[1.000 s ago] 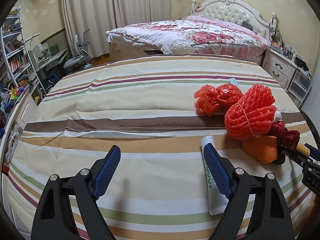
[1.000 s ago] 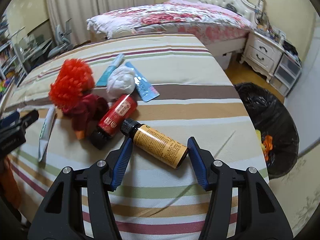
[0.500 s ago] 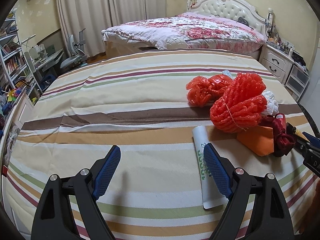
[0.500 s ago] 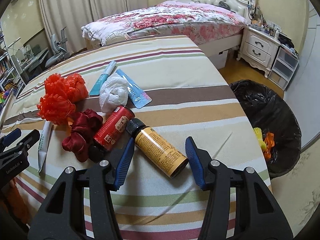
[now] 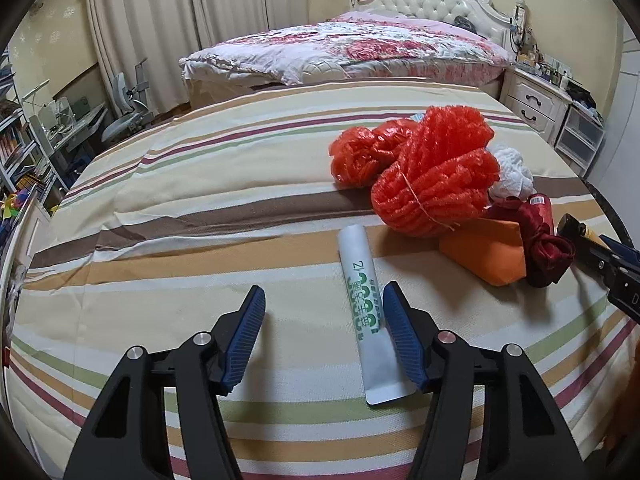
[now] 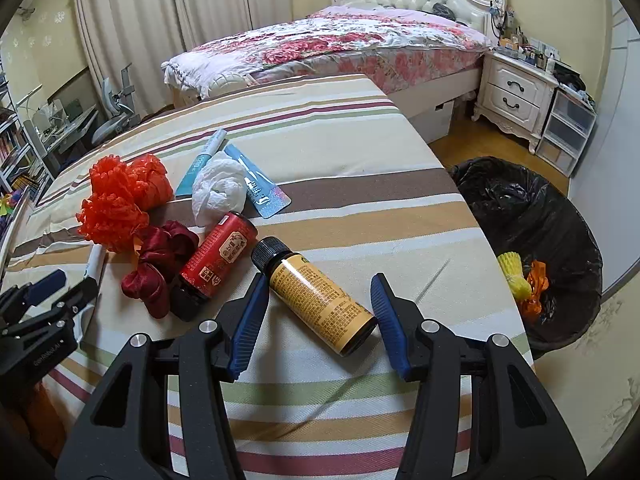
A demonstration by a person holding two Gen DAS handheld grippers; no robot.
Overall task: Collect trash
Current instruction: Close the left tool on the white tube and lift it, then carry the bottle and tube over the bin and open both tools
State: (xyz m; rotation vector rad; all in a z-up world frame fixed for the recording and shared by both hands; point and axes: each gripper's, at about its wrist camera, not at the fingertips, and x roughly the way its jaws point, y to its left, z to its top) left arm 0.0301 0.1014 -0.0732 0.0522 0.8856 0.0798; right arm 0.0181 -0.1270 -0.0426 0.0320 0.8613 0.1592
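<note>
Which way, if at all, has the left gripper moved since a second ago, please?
Yes: rightwards. Against the white tube, the left gripper has shifted right, so the tube now lies between its closing jaws.

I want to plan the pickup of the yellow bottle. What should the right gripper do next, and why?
Probably finish closing the right gripper on the yellow bottle. The bottle lies on the striped cover between the blue pads, the left pad near its neck, the right pad near its base, not clearly pressing. The black-lined trash bin waits to the right.
</note>
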